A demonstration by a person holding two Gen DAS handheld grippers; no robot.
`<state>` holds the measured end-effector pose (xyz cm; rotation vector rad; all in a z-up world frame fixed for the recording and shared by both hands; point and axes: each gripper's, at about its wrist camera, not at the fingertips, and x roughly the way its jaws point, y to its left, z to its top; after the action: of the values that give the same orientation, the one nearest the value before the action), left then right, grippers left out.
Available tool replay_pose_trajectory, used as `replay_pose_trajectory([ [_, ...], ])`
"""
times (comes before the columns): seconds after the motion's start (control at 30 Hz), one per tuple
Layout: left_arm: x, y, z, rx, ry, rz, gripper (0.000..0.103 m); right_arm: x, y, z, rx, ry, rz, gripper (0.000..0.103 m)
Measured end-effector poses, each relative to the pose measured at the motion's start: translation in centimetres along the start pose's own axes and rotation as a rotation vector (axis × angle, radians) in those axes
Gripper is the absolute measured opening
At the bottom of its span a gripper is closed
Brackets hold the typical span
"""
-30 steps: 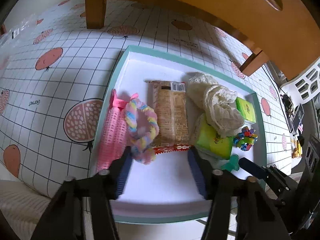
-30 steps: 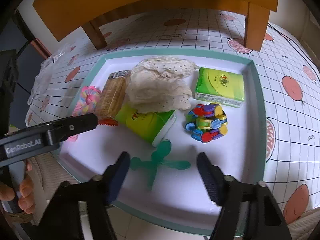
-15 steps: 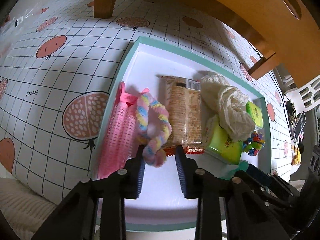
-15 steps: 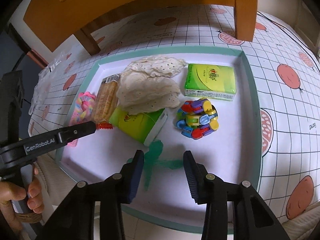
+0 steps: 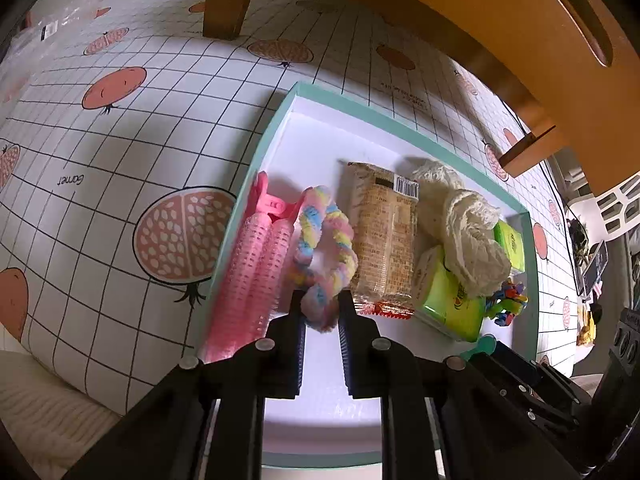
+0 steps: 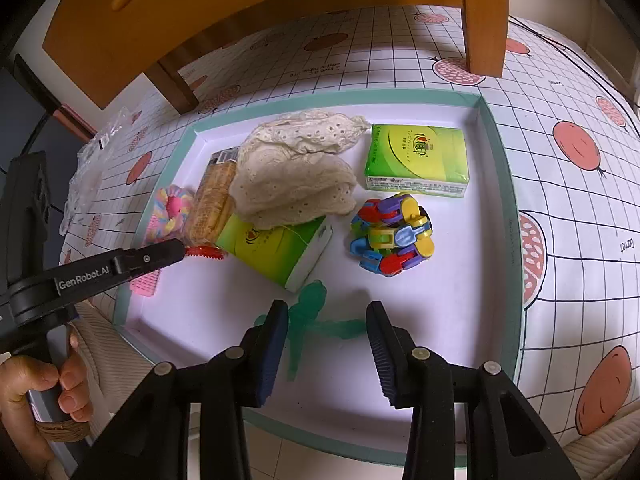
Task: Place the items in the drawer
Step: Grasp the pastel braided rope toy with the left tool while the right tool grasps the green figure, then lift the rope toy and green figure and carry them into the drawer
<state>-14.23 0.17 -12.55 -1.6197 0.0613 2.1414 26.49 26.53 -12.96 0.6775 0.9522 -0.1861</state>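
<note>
Inside the teal-rimmed drawer, at its nine o'clock side: left gripper pinching shut on the pastel scrunchie, lying between pink hair rollers and a biscuit pack. At six o'clock, right gripper hovering half-open, straddling the green hair clip without pressing it.

Two fisheye wrist views look steeply down, close above a shallow teal-rimmed white tray; the left view covers its left side, the right view its right, sharing the cream lace cloth.
</note>
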Motion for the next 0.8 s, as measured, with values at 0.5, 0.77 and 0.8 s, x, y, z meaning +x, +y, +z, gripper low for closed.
replay_pose_trajectory([
  [0.5, -2.3, -0.1, -0.2, 0.015, -0.082, -0.038, 0.015, -1.4, -0.5, 0.3, 0.083, -0.075, 0.037, 0.041],
  [0.77, -4.8, -1.6, -0.3, 0.066, -0.159, -0.096, 0.015, -5.1, -0.5, 0.7, 0.105, -0.183, 0.053, 0.041],
  [0.8, -5.2, -1.7, -0.3, 0.067, -0.168, -0.099, 0.015, -5.6, -0.3, 0.8, 0.104, -0.199, 0.052, 0.041],
])
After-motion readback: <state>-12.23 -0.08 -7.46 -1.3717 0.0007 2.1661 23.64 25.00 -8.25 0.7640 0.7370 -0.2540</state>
